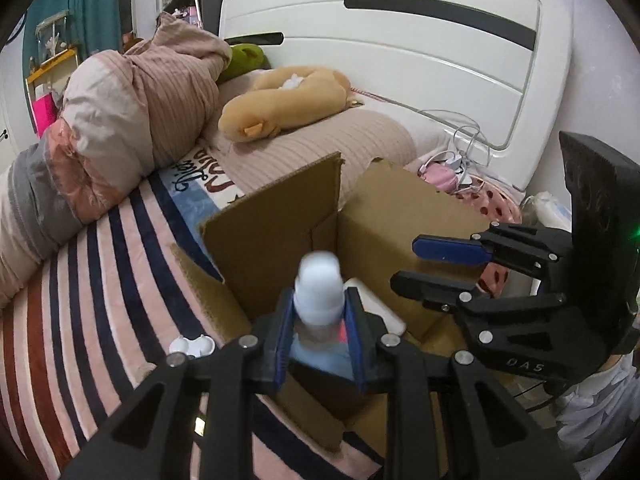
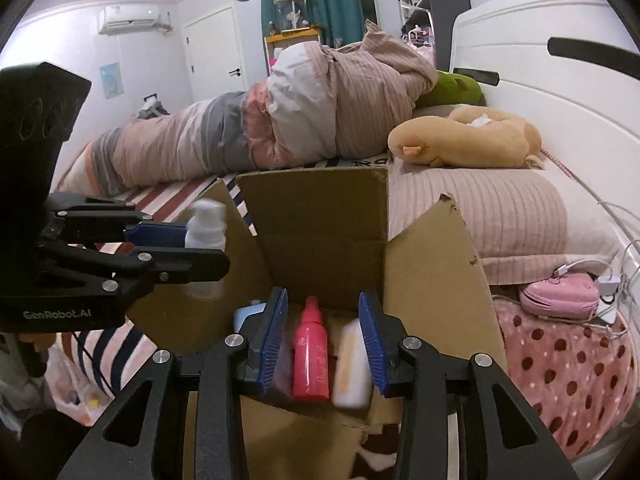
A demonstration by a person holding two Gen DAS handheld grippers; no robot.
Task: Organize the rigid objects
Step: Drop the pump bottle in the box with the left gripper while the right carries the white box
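An open cardboard box (image 1: 276,216) stands on the bed. My left gripper (image 1: 318,320) is shut on a clear bottle with a white cap (image 1: 319,292) and holds it over the box's near left edge; the bottle (image 2: 206,226) also shows in the right wrist view, between the left gripper's fingers (image 2: 176,236). My right gripper (image 2: 324,340) is open over the box (image 2: 320,220). Between its pads, blurred, is a pale yellow bottle (image 2: 352,364), touching neither pad as far as I can tell. A pink bottle (image 2: 310,356) and a blue-and-white item (image 2: 246,316) lie inside the box. The right gripper (image 1: 412,262) shows open in the left view.
A rolled duvet (image 1: 92,128), a tan plush toy (image 1: 280,100) and a striped pillow (image 2: 480,212) lie behind the box. A small white case (image 1: 191,346) lies on the striped sheet left of the box. A pink pouch (image 2: 560,294) with white cables sits at right by the headboard (image 1: 400,60).
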